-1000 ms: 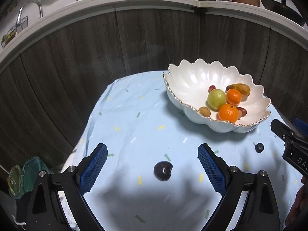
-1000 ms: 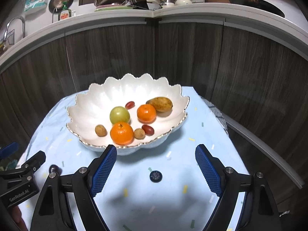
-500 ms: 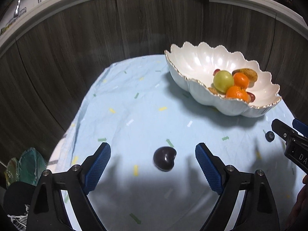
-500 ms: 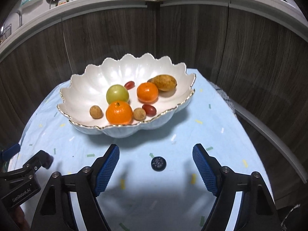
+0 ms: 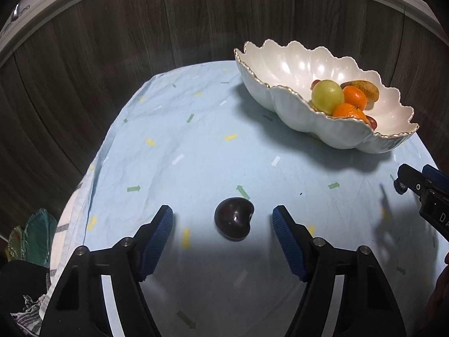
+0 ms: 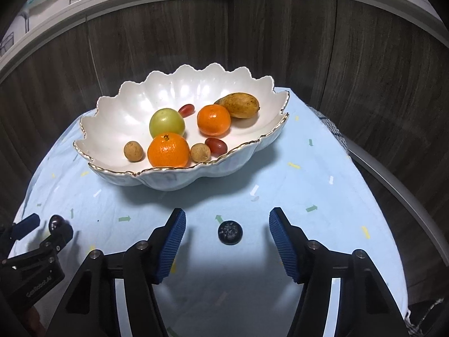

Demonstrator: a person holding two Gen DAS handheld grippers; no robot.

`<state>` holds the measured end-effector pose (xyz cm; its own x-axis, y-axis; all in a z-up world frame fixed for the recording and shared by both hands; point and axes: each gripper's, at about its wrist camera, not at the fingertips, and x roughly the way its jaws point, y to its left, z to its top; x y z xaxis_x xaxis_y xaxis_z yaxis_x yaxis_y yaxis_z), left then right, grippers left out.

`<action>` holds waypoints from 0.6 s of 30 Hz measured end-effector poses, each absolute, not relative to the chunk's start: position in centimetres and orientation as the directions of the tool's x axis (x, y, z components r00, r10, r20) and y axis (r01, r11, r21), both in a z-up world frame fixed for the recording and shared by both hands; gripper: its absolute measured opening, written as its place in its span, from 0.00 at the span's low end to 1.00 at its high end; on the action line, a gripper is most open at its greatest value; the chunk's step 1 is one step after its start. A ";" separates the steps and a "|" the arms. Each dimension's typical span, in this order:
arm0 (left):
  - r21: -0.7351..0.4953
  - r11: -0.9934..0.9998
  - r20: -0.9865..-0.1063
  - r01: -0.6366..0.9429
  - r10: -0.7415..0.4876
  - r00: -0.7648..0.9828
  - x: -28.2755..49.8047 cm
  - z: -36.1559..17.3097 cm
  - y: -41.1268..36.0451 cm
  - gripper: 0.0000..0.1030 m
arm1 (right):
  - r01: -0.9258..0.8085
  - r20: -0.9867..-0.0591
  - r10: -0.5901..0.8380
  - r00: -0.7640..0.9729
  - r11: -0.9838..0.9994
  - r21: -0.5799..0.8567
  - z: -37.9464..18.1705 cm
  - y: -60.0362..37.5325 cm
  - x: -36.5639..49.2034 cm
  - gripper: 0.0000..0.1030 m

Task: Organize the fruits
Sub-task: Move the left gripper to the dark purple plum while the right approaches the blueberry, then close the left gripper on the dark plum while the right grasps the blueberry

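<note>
Setting: dark wood-panelled wall under a white counter ledge; in front of it a table under a pale blue tablecloth [image 5: 196, 146] printed with small arrows.

Item 1, bowl [image 6: 134, 106]: white, scalloped, gold-rimmed, toward the cloth's far edge. Holds 2 oranges, 1 green fruit, 1 brown oblong fruit, 2 red grapes and 2 small tan fruits.

Item 2, left gripper [image 5: 222, 226]: jaws have just been closing but are not yet clamped; the blue pads stand clear on either side of the cherry, touching nothing.

Item 3, right gripper [image 6: 227, 229]: same condition, jaws just closing, released, with a gap on both sides of the blueberry.

Item 4, cherry [image 5: 233, 222]: dark, glossy, heart-shaped, near the cloth's near edge. Its notch faces right toward the right pad; its long axis runs roughly away from the camera.

Item 5, blueberry [image 6: 230, 232]: round, crown facing up, no long axis to speak of; on the cloth just in front of the bowl.

Handling note: both fruits are small, smooth and likely to roll. Centre each between the pads, sink until the tips nearly graze the cloth, then close gently to avoid bruising or squirting the fruit out.
</note>
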<state>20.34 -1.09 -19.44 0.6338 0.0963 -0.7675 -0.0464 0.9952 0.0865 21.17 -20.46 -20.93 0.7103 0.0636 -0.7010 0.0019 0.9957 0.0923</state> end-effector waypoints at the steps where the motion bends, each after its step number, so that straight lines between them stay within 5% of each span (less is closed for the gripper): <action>1: 0.085 0.995 -0.769 -0.047 0.095 0.632 20.4 -19.5 -1.1 0.69 | 0.001 -0.703 0.064 0.708 0.996 0.091 -21.0 -20.4 21.2 0.60; 13: 0.066 0.997 -0.787 -0.039 0.076 0.613 20.8 -20.0 -1.3 0.62 | 0.004 -0.760 0.084 0.645 0.994 0.113 -22.9 -20.7 22.3 0.40; 18: 0.059 0.998 -0.786 -0.026 0.062 0.615 20.9 -19.9 -1.4 0.51 | 0.012 -0.759 0.077 0.647 0.994 0.110 -23.0 -20.9 22.3 0.36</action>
<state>20.87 -1.41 -19.92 0.6149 0.0620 -0.7861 -0.0257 0.9980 0.0586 22.25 -20.86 -23.04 0.6469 0.0766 -0.7587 0.0117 0.9938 0.1104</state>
